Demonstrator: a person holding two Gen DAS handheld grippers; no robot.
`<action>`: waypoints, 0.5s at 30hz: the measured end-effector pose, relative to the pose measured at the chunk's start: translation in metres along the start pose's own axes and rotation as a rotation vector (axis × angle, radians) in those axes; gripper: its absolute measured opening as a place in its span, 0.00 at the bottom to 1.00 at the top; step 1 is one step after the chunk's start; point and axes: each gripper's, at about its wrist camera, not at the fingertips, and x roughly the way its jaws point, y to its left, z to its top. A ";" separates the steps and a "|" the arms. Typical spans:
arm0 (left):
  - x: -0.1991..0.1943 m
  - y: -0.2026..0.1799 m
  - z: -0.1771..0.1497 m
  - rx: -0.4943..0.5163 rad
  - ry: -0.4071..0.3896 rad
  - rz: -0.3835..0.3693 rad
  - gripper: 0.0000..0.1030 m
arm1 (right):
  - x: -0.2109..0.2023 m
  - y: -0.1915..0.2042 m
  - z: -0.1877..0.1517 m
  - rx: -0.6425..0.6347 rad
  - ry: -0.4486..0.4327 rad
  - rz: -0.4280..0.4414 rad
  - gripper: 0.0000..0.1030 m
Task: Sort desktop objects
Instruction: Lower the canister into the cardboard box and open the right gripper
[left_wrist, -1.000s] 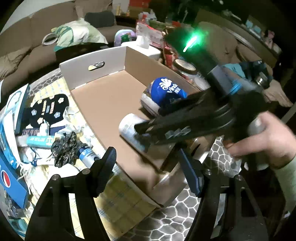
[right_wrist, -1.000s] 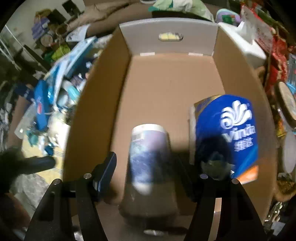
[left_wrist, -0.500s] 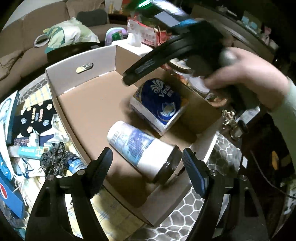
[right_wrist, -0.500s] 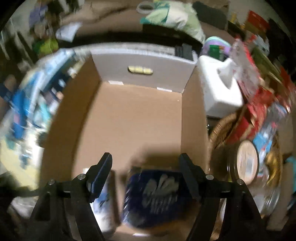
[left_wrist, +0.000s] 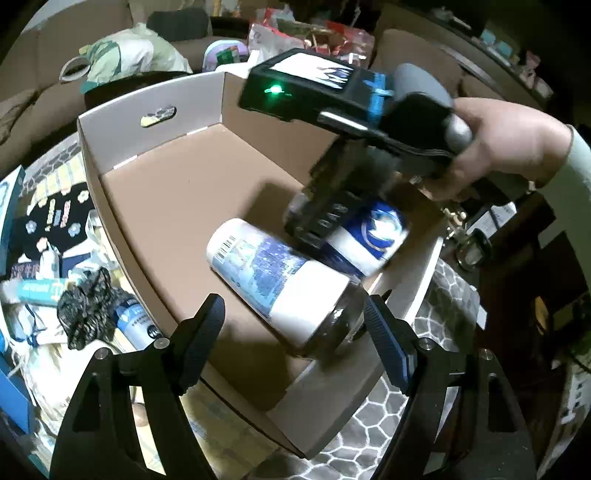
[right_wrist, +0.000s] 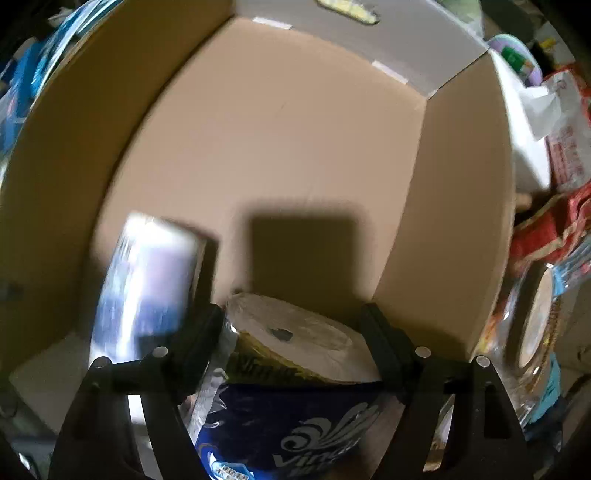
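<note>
A sofa (left_wrist: 48, 88) sits at the back with a bag (left_wrist: 125, 55) on it. A grey patterned mat (left_wrist: 373, 432) lies under everything.

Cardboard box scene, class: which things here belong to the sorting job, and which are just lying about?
Job:
cardboard box
jar
tissue roll pack
right gripper
left gripper

Lying about:
black hair tie
white tissue box
sofa bag
</note>
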 end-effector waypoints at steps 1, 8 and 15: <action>0.000 -0.001 -0.001 -0.002 0.002 -0.003 0.73 | 0.001 0.002 -0.004 -0.007 0.004 0.004 0.77; -0.011 -0.007 -0.005 0.014 -0.013 -0.001 0.73 | -0.036 -0.001 -0.020 0.102 -0.152 -0.012 0.80; -0.034 0.000 -0.021 0.002 -0.043 0.002 0.76 | -0.066 0.034 -0.007 0.165 -0.307 0.152 0.85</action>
